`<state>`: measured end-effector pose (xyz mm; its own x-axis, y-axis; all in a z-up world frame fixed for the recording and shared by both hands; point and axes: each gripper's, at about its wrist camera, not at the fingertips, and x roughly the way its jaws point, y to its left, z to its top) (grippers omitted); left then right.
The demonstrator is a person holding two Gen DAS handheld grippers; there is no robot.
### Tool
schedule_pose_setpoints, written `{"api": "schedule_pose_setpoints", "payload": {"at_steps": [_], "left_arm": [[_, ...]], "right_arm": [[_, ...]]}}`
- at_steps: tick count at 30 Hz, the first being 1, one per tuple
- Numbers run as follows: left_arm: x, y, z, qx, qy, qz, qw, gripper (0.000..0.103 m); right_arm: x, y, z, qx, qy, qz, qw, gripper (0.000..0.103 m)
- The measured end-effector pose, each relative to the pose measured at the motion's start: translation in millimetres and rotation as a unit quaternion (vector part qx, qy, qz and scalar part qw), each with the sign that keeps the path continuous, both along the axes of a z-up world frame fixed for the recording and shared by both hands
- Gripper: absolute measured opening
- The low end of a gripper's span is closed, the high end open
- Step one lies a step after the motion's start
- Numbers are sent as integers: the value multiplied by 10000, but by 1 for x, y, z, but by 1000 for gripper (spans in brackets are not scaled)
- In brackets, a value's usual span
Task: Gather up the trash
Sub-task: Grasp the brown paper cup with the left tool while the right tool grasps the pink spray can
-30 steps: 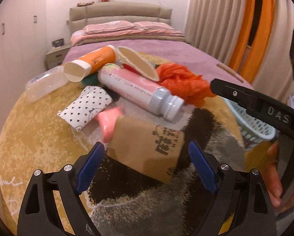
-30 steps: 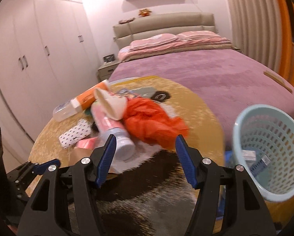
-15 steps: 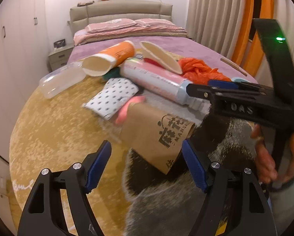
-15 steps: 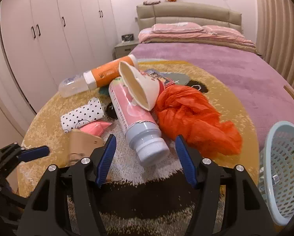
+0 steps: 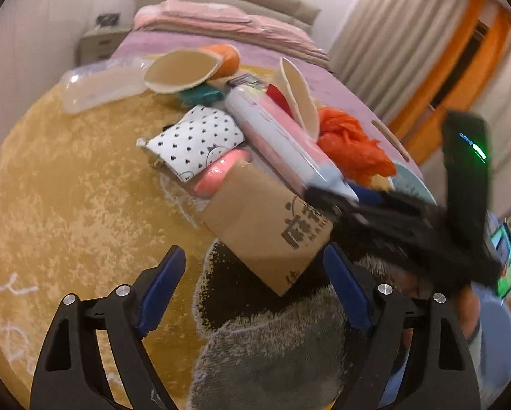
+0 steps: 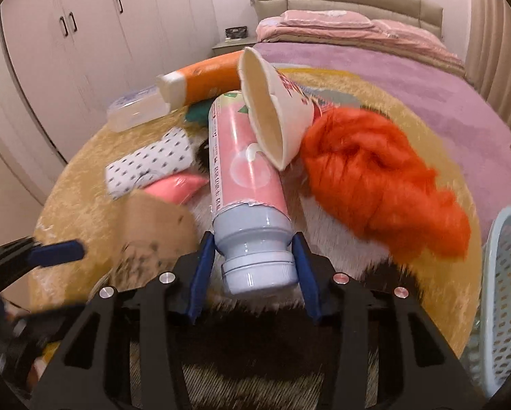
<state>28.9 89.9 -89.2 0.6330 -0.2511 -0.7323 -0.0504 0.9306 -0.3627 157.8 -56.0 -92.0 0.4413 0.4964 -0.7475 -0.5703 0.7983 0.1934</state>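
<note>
Left of the heap: the left tongs [image 5: 252, 285] stand wide and are opening. The near corner of the brown paper bag [image 5: 267, 220] reaches in between the blue pads, but neither pad presses on it. The bag lies flat on the round yellow rug [image 5: 67, 188], its long axis running from the tongs up and left toward the pink packet [image 5: 218, 172] and the spotted pouch [image 5: 195, 138].

Centre: the pink bottle [image 6: 243, 167] lies on its side, long axis running away from the right tongs [image 6: 255, 266] toward the bed [image 6: 375, 65], grey cap end pointing back at them. These tongs are closing, a blue pad on each side of the cap and shoulder, apparently touching. A paper cup [image 6: 272, 109] leans on the bottle's far end and probably slides off on lifting.

Right: the orange plastic bag [image 6: 375, 184], then the pale blue basket [image 6: 505, 273] at the rug's right edge, nearer the right hand.
</note>
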Motion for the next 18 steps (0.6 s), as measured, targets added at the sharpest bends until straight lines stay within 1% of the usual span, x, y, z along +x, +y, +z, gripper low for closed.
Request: {"api": "schedule_pose_setpoints", "payload": {"at_steps": [2, 4, 9, 11, 13, 15, 18], "left_arm": [[5, 1, -2, -178, 78, 150, 9997, 80], [10, -3, 1, -184, 73, 243, 9995, 80], [27, -19, 4, 60, 232, 434, 9988, 80], [39, -26, 4, 77, 292, 451, 9985, 80], [43, -31, 4, 129, 318, 461, 9983, 80], [48, -40, 3, 380, 367, 552, 9971, 80], [54, -50, 1, 534, 405, 588, 9960, 80]], "right_arm": [[-13, -10, -1, 56, 56, -36, 10000, 43], [-26, -20, -1, 21, 8, -122, 9999, 43], [-52, -47, -1, -8, -7, -467, 9989, 43], [-62, -58, 1, -77, -37, -611, 9981, 43], [-68, -65, 2, -137, -86, -681, 9975, 43], [-71, -70, 2, -147, -41, -717, 9973, 43], [-74, -75, 3, -135, 1, -695, 9975, 44]]}}
